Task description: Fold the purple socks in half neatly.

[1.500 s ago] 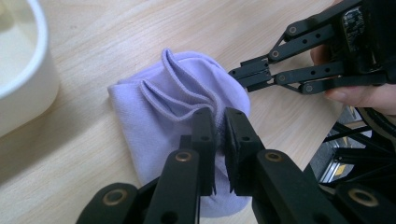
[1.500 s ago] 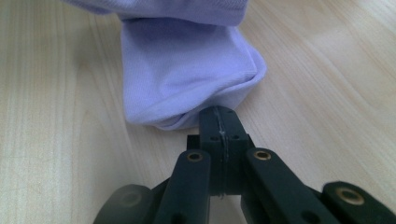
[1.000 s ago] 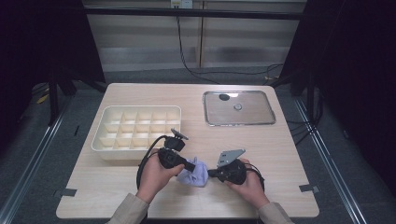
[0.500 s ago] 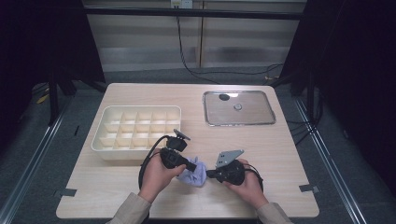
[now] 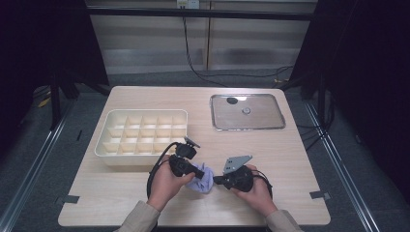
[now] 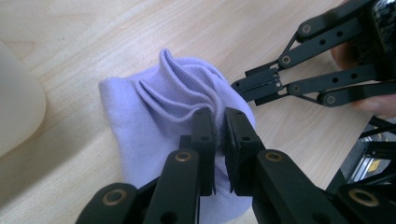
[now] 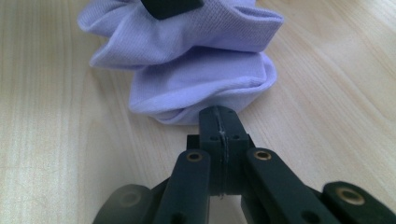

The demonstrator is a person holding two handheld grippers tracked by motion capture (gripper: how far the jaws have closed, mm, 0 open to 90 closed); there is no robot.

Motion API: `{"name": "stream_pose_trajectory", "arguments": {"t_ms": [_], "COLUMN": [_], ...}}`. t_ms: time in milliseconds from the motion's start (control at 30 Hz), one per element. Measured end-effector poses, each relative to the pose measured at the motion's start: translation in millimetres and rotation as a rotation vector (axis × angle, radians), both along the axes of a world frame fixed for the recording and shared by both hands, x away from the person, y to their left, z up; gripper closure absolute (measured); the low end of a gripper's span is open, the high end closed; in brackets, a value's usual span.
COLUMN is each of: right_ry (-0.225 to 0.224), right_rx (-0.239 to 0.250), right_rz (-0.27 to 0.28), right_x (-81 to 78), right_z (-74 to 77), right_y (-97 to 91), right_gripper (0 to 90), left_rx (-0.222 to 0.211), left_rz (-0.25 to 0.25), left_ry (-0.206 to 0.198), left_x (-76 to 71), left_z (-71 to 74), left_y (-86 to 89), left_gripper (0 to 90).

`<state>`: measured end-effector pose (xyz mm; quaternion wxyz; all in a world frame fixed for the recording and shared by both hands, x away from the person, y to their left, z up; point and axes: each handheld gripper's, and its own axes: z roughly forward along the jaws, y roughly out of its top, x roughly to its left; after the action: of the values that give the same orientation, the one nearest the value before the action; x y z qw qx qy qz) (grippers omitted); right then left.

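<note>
Compartment tray [image 5: 141,133]: cream, divided into a grid of small cells, left of centre in the high view, on the pale wooden table [image 5: 270,150]; its rounded corner shows at the left edge of the left gripper view.
Left hand [image 5: 165,181]: enters from the bottom edge of the high view, just below the tray, wrapped around the left gripper [image 5: 197,170].
Left gripper jaws: almost together, clamped on a fold of the cloth; in the left gripper view [image 6: 219,135] a thin bunch of fabric sits between the two black pads.
Lilac cloth [image 5: 203,178]: bunched and pleated on the table, lower centre of the high view, between the two grippers; in the left gripper view [image 6: 159,116] its ridges fan out at frame centre; in the right gripper view [image 7: 187,60] it lies in stacked folds across the upper half.
Right gripper [image 5: 217,180]: just right of the cloth in the high view, held by the right hand [image 5: 256,191].
Right gripper jaws: pressed flat together, tips [image 7: 219,126] touching the lower edge of the cloth; whether fabric is pinched there cannot be told.
Metal tray [image 5: 246,111]: shiny, rectangular, upper right of the table, well apart from the hands.
</note>
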<state>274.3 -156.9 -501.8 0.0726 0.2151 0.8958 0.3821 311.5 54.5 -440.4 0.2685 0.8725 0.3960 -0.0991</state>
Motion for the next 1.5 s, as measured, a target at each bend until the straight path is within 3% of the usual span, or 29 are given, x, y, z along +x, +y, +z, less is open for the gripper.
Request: {"name": "stream_pose_trajectory", "arguments": {"t_ms": [200,400,800,1500], "right_ry": [-0.004,0.001,-0.003,-0.003], "right_rx": [-0.004,0.002,0.003,0.012], "right_rz": [0.006,-0.001,0.002,0.006], "right_x": [0.2,0.0,0.1,0.5], "right_z": [0.1,0.0,-0.3,-0.9], "right_y": [-0.1,-0.1,-0.3,-0.7], "right_gripper": [90.0,90.0,90.0,89.9], "left_rx": [0.01,-0.011,-0.022,-0.045], "left_rz": [-0.002,-0.007,-0.004,-0.001], "left_ry": [-0.007,0.011,0.006,-0.011], "left_x": [-0.9,0.2,-0.5,0.2], "left_z": [-4.5,-7.7,-9.2,0.5], "left_y": [-2.3,-0.9,-3.0,2.7], "left_gripper": [82.8,81.6,76.7,70.9]}}
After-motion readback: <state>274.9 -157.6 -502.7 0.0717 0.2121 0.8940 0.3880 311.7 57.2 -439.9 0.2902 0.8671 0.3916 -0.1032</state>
